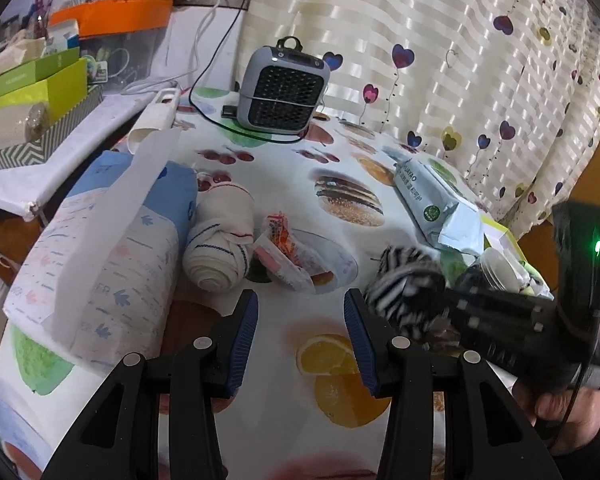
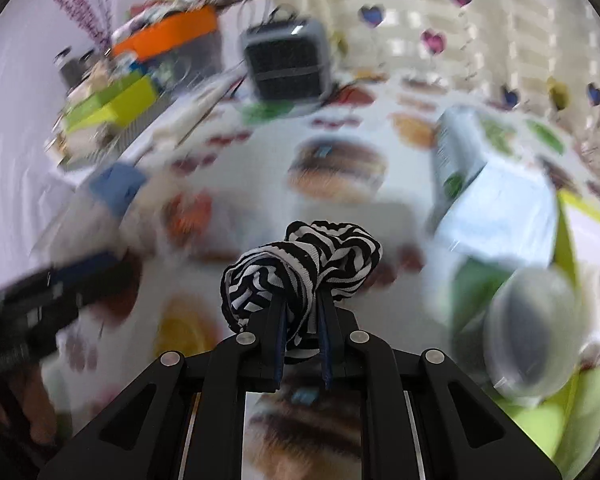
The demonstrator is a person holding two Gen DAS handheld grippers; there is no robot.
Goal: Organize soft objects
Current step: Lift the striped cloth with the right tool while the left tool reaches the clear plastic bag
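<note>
My right gripper (image 2: 302, 312) is shut on a black-and-white zebra-striped rolled cloth (image 2: 304, 264) and holds it above the table; the right wrist view is blurred. In the left wrist view the right gripper (image 1: 440, 300) comes in from the right with the striped cloth (image 1: 404, 284). My left gripper (image 1: 300, 312) is open and empty over the fruit-print tablecloth (image 1: 300, 184). A rolled cream sock bundle (image 1: 220, 240) lies ahead of it, left of centre, beside a blue-and-white soft pack (image 1: 108, 248).
A snack wrapper on a small plate (image 1: 292, 256) lies beside the sock bundle. A grey heater (image 1: 280, 88) stands at the back. A pale green pouch (image 1: 432, 196) and a jar (image 1: 496, 264) lie at the right. Boxes (image 1: 32, 88) crowd the left shelf. A curtain hangs behind.
</note>
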